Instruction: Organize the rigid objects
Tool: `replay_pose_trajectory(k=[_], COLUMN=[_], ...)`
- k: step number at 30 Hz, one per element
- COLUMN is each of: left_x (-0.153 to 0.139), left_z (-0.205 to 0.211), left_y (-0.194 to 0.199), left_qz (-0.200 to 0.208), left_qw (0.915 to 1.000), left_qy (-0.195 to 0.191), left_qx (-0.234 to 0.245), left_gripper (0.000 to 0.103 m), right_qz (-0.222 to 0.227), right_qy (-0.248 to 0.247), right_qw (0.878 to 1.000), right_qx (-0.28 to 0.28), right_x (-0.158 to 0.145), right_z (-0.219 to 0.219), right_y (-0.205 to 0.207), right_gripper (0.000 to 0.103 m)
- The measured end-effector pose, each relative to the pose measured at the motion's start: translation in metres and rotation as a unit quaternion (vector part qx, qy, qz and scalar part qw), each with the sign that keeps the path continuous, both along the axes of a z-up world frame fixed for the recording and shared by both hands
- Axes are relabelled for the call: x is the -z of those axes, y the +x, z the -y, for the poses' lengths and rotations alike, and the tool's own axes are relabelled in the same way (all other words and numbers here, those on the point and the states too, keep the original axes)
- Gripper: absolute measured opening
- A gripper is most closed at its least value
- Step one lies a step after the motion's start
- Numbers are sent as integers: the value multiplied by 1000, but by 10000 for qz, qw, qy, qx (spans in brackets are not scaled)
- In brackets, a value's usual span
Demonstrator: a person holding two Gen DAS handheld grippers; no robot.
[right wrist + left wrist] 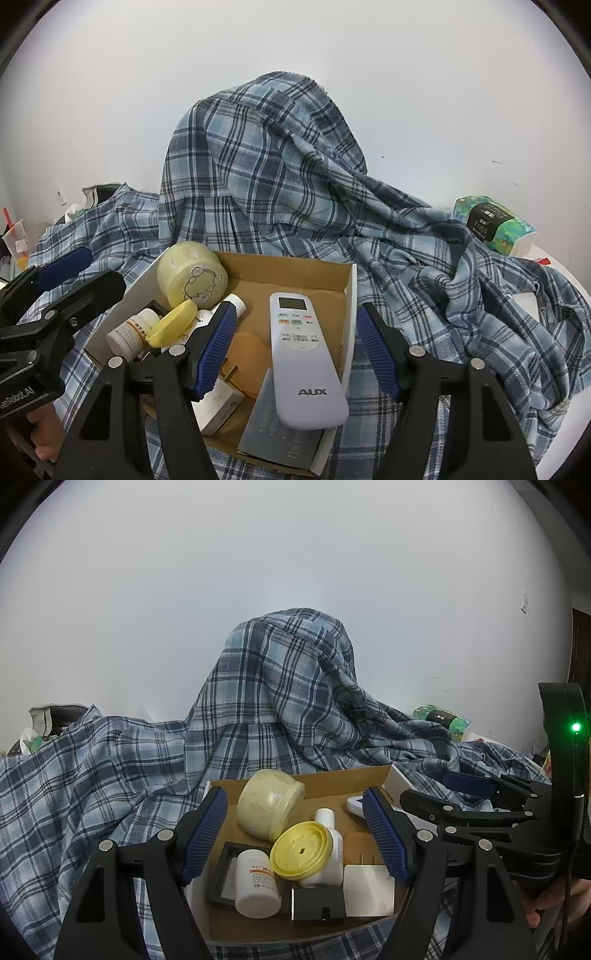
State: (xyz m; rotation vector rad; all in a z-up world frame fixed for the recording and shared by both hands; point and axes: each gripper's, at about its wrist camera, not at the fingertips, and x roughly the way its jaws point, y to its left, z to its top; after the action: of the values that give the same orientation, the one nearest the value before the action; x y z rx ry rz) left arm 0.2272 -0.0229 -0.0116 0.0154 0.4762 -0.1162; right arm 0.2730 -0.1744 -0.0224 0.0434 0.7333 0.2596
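Observation:
An open cardboard box [347, 775] [288, 269] lies on a plaid cloth. It holds a pale yellow jar [267, 803] [192, 278], its yellow lid [301, 849] [171, 325], a white pill bottle [256, 884] [129, 334], a white tube bottle [330, 845], a black frame [225, 875], a white plug adapter [218, 404], a grey booklet [280, 432] and a white AUX remote [301, 354]. My left gripper [297, 834] is open and empty over the box's left half. My right gripper [295, 347] is open and empty, its jaws either side of the remote and the box's right wall.
A blue plaid shirt [280, 701] [266, 166] is heaped against the white wall behind the box and spreads over the surface. A green tissue pack [493, 223] [441, 718] lies at the far right. Clutter sits at the far left [16, 236].

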Motion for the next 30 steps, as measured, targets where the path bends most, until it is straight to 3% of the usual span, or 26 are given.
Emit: replay_pose_trajectory(k=[5,13,16,18,19,22,26,30], left_x=[-19,-72,-90,-100,-104,-112,-111,-100], left_z=[-1,-8,-10,-8,-6,-2,-3,-5], left_y=[-12,-56,-84,-104,-116,-147,-174,-196], left_qz=[274,880,1145,1358,1492,1868,2034,2023], left_qw=[9996,9960,9932,9906,9888,9823,9790,9789], left_qy=[-66,-174,-219,-118,-39,90,5,-76], left_qx=[-16,41,-8,-63,-74,-126,-117,-276], left_gripper=[78,78,93,97,103,103,103,103], right_qz=[233,1171,1407,1543,1614,1918,2213,2078], right_qy=[5,194,229,301,308,211,193,457], right_qw=[9997,9928,9897,9875,9862,9810,9746,9767], right_qx=[79,133,114,144,183,218,272,271], right_x=[-18,-94,-117,-129,-133,-143,-148,-135], right_z=[5,24,28,30,31,29,27,30], right_y=[-4,-45,-70,-88,-96,-124,-156,-176], right_gripper=[66,67,75,80,87,103,103,103])
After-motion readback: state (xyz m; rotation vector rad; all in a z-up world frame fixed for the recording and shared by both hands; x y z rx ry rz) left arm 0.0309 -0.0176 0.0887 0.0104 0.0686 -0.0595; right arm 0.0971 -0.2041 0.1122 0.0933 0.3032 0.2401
